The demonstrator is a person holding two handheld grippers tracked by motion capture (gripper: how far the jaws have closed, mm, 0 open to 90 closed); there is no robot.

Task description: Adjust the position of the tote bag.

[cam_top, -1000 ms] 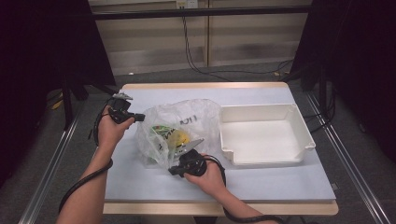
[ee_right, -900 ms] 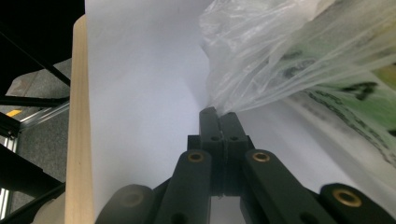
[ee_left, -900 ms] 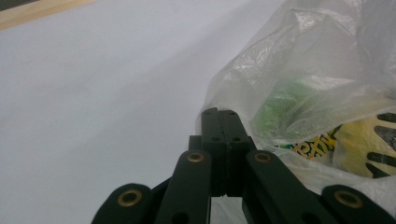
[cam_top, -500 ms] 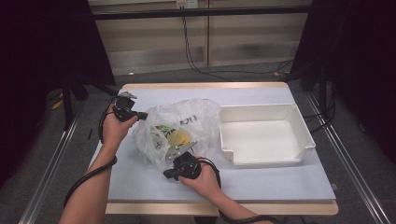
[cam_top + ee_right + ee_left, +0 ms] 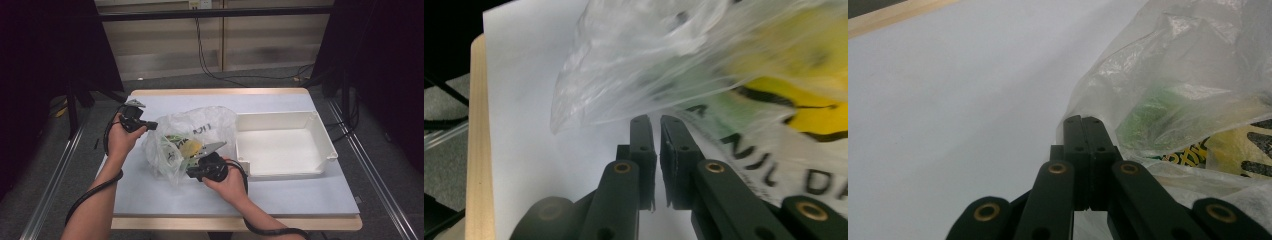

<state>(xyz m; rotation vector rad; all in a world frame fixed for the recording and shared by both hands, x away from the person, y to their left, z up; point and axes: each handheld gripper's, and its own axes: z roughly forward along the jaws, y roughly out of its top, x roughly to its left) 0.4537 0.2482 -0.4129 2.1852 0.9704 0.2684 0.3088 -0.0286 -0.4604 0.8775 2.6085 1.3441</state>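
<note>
Bag (image 5: 192,142) pinched shut at its edge by left claw (image 5: 1083,122); right claw (image 5: 653,122) just cracking open, holding nothing, black lettering up close, unreadable.

To my right a white tray (image 5: 327,150) sits on the pale worktop (image 5: 300,192); beyond its far edge, black cables (image 5: 235,75) trail across the grey floor (image 5: 390,170).

- A lab or test room set up for recording, not a home.
- A plain table (image 5: 300,195) with a pale top and wooden edge stands alone on grey carpet (image 5: 260,82).
- Black curtains (image 5: 380,60) hang at both sides.
- Metal rails (image 5: 50,185) run along the floor beside the table.
- Cables (image 5: 210,55) hang down the bare panelled wall (image 5: 165,45) behind it.
</note>
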